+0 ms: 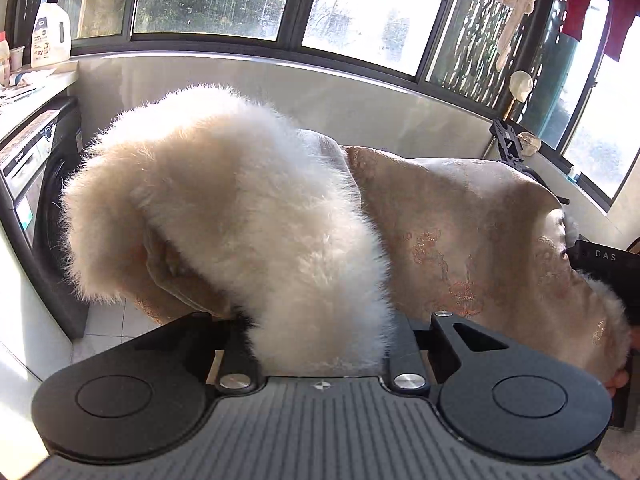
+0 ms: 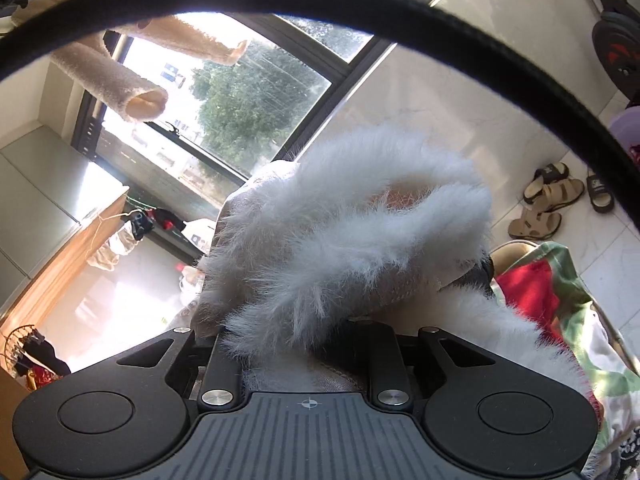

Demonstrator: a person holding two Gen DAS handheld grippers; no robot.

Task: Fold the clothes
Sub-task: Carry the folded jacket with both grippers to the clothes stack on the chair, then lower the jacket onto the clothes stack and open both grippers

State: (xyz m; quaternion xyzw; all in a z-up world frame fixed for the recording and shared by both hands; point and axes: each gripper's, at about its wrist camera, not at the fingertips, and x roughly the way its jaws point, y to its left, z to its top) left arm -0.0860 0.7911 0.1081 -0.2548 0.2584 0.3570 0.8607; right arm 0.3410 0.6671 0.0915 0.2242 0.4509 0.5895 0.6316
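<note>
Left wrist view shows the fur-trimmed garment (image 1: 460,220) held up in the air between the two tools, its beige embroidered cloth stretched from the left gripper (image 1: 320,332) toward the right gripper (image 1: 600,264) at the frame's right edge. Its long axis runs roughly level, side to side between the two grips, with the thick fur edge (image 1: 240,208) bunched at the left end and drooping toward the floor.

Both pairs of jaws appear closed narrowly on fur. In the right wrist view the right gripper (image 2: 308,340) has white trim (image 2: 340,232) spilling over it, so the pinch itself is hidden.

The likely trouble is slippage: long, soft pile compresses and may slide out of a thin pinch, especially if the grip holds hairs and not the cloth beneath. The heavy fur end could also sag and twist the garment, spoiling a straight fold.

Behind it stand a washing machine (image 1: 44,184) and windows (image 1: 360,4); sandals (image 2: 548,204) lie on the tiled floor (image 2: 592,272).
</note>
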